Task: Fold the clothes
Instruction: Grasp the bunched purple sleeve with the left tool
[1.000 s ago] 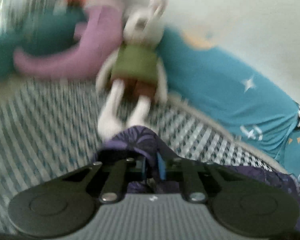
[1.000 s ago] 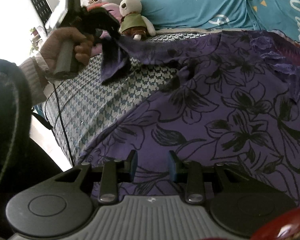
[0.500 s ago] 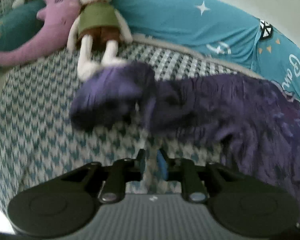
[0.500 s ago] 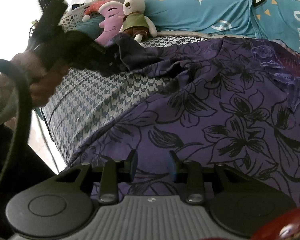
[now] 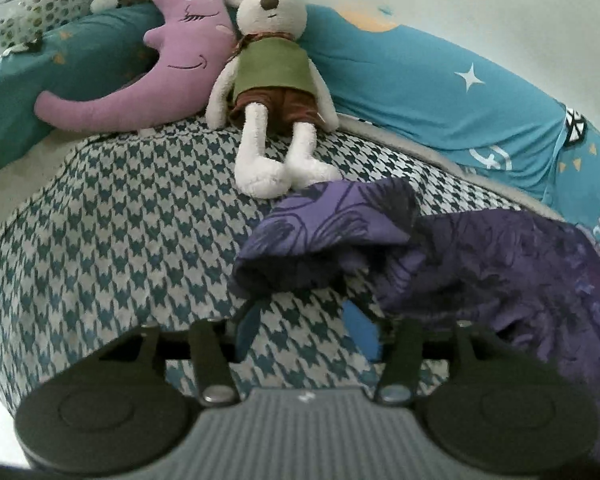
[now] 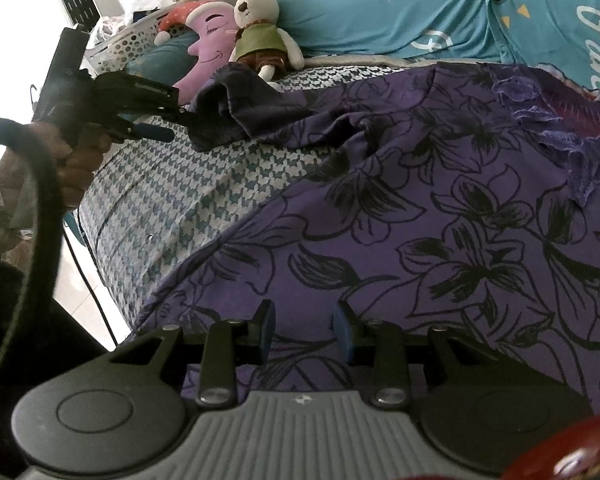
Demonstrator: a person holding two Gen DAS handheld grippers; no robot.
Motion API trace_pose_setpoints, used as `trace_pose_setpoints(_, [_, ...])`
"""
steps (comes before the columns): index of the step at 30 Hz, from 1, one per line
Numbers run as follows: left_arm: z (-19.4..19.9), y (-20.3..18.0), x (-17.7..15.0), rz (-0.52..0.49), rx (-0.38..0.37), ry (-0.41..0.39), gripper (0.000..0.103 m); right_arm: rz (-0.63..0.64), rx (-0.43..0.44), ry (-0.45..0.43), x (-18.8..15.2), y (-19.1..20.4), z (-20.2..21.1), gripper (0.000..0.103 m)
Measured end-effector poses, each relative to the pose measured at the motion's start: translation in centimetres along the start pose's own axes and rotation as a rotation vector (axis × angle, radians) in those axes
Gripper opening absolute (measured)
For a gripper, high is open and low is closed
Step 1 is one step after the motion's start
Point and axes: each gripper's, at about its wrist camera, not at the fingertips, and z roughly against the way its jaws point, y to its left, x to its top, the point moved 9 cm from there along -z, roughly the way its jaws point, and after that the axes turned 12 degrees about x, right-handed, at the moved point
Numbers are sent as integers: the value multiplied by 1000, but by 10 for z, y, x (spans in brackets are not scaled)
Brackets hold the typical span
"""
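A purple garment with black flower print (image 6: 440, 216) is spread over the houndstooth bedcover (image 6: 188, 200). Its sleeve (image 5: 332, 236) lies crumpled and turned over on the cover, just ahead of my left gripper (image 5: 306, 332), which is open with only bedcover showing between its blue fingertips. In the right wrist view a hand holds that left gripper (image 6: 168, 122) right beside the sleeve end (image 6: 236, 114). My right gripper (image 6: 304, 332) is open low over the garment's near edge, with printed fabric showing behind the gap.
A white rabbit plush (image 5: 276, 92) and a purple moon cushion (image 5: 156, 76) lean at the head of the bed beside blue pillows (image 5: 440, 92). A white perforated basket (image 6: 120, 46) stands behind. The bed's left edge (image 6: 112, 264) drops to a pale floor.
The left gripper, shut on the sleeve and holding it up a second ago, has let it go, opened wide and drawn back. The sleeve now rests on the bed. The right gripper stayed put.
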Motion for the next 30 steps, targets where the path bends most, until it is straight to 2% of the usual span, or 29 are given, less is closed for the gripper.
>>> trace_pose_setpoints(8, [-28,9,6,-24,18,-25,68,-6,7,-1,0,-1,1,33])
trace_pose_setpoints(10, [-32,9,10,-30,4,-52,76,-6,6,-1,0,-1,1,33])
trace_pose_setpoints(12, [-36,9,13,-38,-6,-68,80,-3,5,-1,0,0,0,33])
trace_pose_setpoints(17, [-54,1,13,-75,-39,-55,78,5,7,-2,0,-1,-1,33])
trace_pose_setpoints(18, [-58,-1,11,-90,-28,-50,72,7,7,-2,0,-1,-2,33])
trace_pose_setpoints(19, [-61,-3,10,-100,-21,-44,59,9,6,-3,1,-1,-2,33])
trace_pose_setpoints(20, [-62,-3,11,-94,-27,-37,52,11,6,-3,1,-1,-3,33])
trace_pose_setpoints(22, [-63,-4,11,-81,-39,-24,26,14,5,-3,1,-1,-4,34])
trace_pose_setpoints(24, [-57,-4,14,-73,-39,-32,10,18,5,-4,2,-1,-5,34])
trace_pose_setpoints(27, [-41,-3,23,-61,-31,-66,8,23,4,-5,2,-1,-6,34])
trace_pose_setpoints(30, [-17,9,33,39,-64,-52,8,29,2,-5,3,-1,-7,34])
